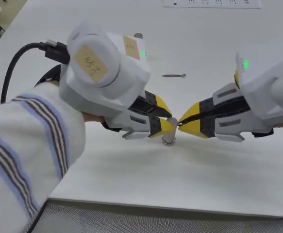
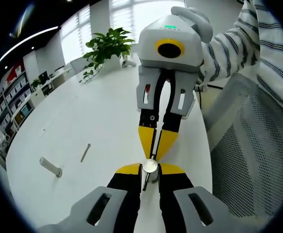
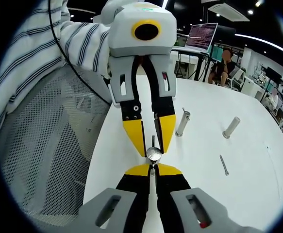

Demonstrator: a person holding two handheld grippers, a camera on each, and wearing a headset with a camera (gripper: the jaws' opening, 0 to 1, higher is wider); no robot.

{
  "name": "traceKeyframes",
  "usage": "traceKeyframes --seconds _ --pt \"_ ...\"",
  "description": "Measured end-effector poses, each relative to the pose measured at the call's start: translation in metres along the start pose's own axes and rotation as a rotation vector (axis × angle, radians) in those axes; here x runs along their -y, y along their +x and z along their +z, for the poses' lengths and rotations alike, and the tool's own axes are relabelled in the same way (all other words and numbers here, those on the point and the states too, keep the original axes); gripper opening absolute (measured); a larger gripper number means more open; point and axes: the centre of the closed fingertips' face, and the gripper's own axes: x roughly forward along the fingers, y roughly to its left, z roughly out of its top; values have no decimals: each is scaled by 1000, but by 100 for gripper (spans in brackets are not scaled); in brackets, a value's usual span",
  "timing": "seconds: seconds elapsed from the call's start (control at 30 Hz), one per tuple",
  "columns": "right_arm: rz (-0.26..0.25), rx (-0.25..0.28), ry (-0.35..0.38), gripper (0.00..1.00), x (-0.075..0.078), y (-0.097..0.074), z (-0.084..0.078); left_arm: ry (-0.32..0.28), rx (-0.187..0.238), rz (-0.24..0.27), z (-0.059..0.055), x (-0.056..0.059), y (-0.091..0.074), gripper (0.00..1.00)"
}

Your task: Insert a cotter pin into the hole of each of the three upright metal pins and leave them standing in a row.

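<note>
Metal pin (image 1: 169, 140) upright near front edge of table (image 1: 219, 165), head clamped between jaws of my left gripper (image 1: 168, 122). My right gripper (image 1: 181, 122) nose to nose with it, jaws pinched narrow on what I take for cotter pin (image 3: 152, 166). Its long axis level, along right jaws, aimed at pin's head; pin's axis vertical, so they cross square. Hole too small to see. Right should push, I judge; left only steadies. Spare cotter pin (image 1: 174, 75) lies well behind

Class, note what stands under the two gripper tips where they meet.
An upright metal pin on the table: its foot and round top show. The gripper tips cover the stretch between, so its hole is hidden.
</note>
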Motion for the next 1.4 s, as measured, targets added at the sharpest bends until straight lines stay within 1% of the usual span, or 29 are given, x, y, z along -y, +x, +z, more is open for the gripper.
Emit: traceKeyframes --seconds 0.13,0.2,0.27,0.3,0.33,0.37,0.5,0.53,0.6,0.67,0.7,0.73,0.77,0.8,0.87,0.93,0.97,1.0,1.07,1.13,1.2,1.4 --pt "0 0 3 0 0 -1 -1 12 4 2 1 0 0 9" --pt "-13 4 9 1 0 -2 -1 6 12 3 2 0 -2 10" --pt "-33 9 28 5 2 -3 -2 -4 23 -2 2 2 -4 12" --pt "-36 21 44 8 2 -4 -2 -10 26 -4 2 3 -5 14" --pt "-33 53 78 11 0 -3 1 -20 34 -4 2 4 -6 16" --pt "-34 66 102 13 0 -3 1 -31 43 -4 1 5 -7 20" --pt "-40 79 151 19 -4 -1 -5 -89 72 -10 -3 11 -13 30" --pt "-42 83 162 22 -4 0 -6 -112 90 -16 -4 14 -15 33" --pt "-45 91 187 26 -6 3 -8 -146 111 -29 -7 19 -20 41" --pt "-43 94 199 30 -8 7 -11 -163 142 -34 -9 24 -24 44" --pt "-42 104 194 30 -9 9 -12 -182 155 -35 -10 26 -25 46" --pt "-43 138 164 29 -8 10 -8 -203 165 -34 -11 27 -26 49" --pt "-48 158 177 28 -9 11 -6 -222 166 -35 -15 29 -26 55" --pt "-42 167 193 28 -9 13 -5 -227 164 -35 -17 31 -27 60" --pt "-36 173 204 30 -7 17 -7 -228 163 -21 -21 32 -28 68" --pt "-34 164 217 31 -7 20 -8 -251 171 -8 -23 33 -31 71" --pt "-33 162 220 31 -7 21 -9 -264 183 -4 -23 34 -32 74" --pt "-30 164 229 30 -6 22 -9 -295 206 12 -22 33 -33 77" --pt "-27 173 243 30 -6 24 -9 -333 241 21 -20 35 -34 85" --pt "-26 176 253 30 -5 26 -9 -348 249 37 -20 35 -35 92" --pt "-25 174 259 30 -5 27 -10 -367 259 64 -21 33 -36 99" --pt "-13 180 266 28 -7 32 -10 -434 288 115 -23 31 -40 99"
